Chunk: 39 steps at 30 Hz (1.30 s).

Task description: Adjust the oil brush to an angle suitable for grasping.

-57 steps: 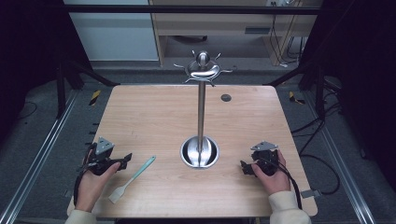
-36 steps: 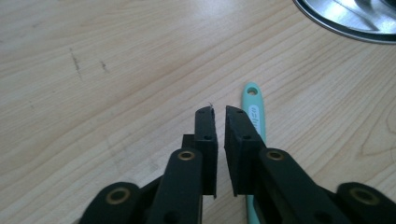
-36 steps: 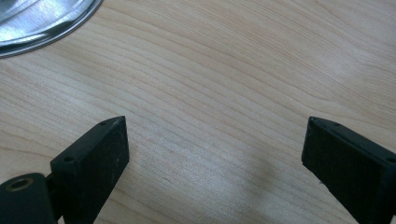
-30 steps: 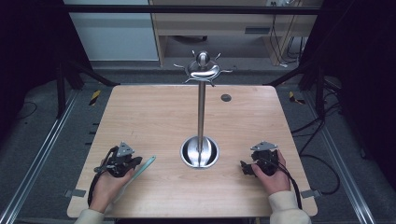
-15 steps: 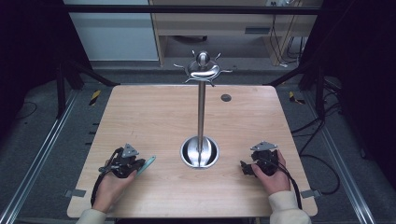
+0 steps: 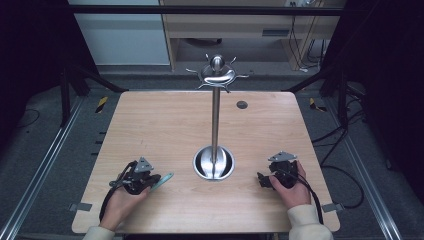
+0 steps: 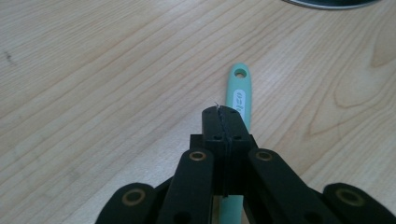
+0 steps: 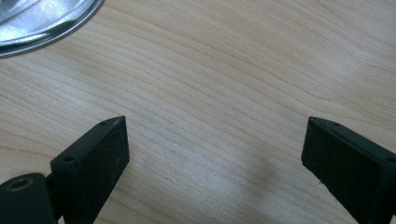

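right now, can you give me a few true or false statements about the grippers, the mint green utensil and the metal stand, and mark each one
1. The left gripper has its jaws closed together above the mint green utensil handle. True.
2. The right gripper is clamped on the metal stand. False: its jaws stand wide apart over bare wooden table, with nothing between them.
3. The utensil handle has a hole at its far end. True, as the left gripper view shows.
4. The utensil hangs from a hook at the top of the stand. False: it lies by the left gripper, to the left of the stand's round base.
5. The stand's pole is tipped over on the table. False: it stands upright.
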Motion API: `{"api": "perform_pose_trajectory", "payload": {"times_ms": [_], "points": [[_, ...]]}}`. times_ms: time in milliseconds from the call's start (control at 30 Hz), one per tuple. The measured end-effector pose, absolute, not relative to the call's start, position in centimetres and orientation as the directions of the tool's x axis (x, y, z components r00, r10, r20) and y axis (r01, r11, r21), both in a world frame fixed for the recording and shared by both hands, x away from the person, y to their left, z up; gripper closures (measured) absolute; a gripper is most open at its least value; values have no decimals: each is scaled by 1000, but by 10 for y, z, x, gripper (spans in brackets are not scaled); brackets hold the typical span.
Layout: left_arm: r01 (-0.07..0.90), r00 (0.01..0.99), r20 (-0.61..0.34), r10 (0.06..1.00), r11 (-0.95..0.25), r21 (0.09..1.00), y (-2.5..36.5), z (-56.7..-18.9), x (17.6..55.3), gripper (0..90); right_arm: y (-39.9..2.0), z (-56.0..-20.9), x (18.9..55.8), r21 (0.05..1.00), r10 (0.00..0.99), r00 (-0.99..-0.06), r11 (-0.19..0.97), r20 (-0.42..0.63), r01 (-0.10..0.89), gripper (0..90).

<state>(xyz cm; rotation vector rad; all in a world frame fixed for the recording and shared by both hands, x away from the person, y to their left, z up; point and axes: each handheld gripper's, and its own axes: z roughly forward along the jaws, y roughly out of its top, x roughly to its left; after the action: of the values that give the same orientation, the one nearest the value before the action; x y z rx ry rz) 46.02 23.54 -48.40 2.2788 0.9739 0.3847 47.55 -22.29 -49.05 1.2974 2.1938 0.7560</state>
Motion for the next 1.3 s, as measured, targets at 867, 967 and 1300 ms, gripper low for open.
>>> {"api": "perform_pose_trajectory", "payload": {"times_ms": [867, 967, 1300], "points": [[615, 736, 75, 673, -711, 341, 241, -441, 446, 641, -223, -485, 475, 687, 890, -442, 389, -108, 614, 82], [615, 748, 65, 661, -727, 306, 240, -445, 448, 638, -223, -485, 475, 687, 890, -442, 388, -108, 615, 82], [612, 768, 57, 638, -756, 233, 233, -456, 453, 655, -223, -485, 475, 687, 890, -444, 389, -107, 614, 82]]}}
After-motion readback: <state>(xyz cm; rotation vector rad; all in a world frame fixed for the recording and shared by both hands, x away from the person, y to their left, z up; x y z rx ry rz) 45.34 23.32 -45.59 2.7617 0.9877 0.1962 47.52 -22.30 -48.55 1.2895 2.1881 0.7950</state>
